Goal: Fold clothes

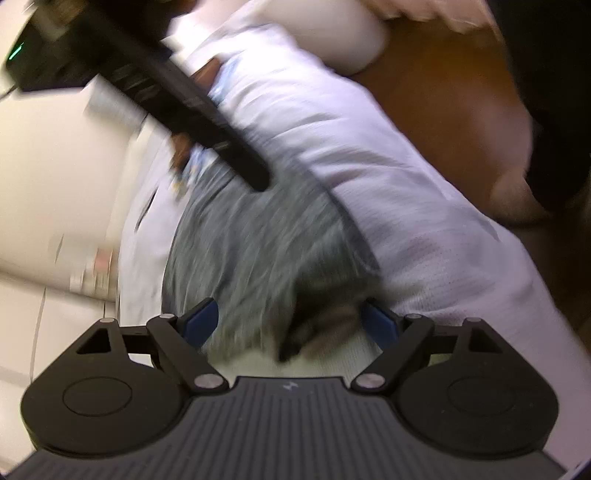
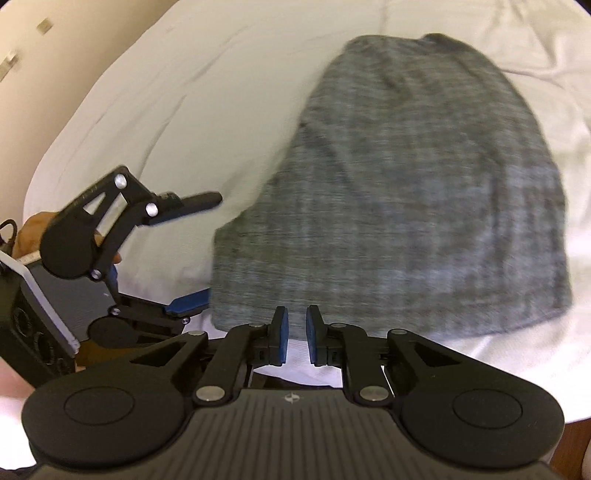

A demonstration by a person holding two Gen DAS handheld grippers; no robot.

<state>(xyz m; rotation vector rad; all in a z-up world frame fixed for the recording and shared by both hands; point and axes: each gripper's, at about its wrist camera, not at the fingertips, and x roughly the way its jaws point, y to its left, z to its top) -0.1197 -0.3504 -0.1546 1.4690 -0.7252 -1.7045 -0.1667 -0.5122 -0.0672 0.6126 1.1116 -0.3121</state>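
A grey heathered garment (image 2: 406, 206) lies spread on the white bed sheet (image 2: 177, 110); it also shows blurred in the left wrist view (image 1: 251, 251). My right gripper (image 2: 296, 334) sits at the garment's near hem with its blue pads a narrow gap apart and nothing between them. My left gripper (image 1: 291, 325) is wide open over the garment's left edge; it shows from the side in the right wrist view (image 2: 201, 254). One black finger of the right gripper (image 1: 192, 110) crosses the left wrist view.
The white sheet (image 1: 369, 155) covers the bed, with a pillow (image 1: 332, 33) at the far end. A cream wall (image 2: 33, 74) runs along the left. A brown wooden floor (image 1: 443, 103) lies beside the bed.
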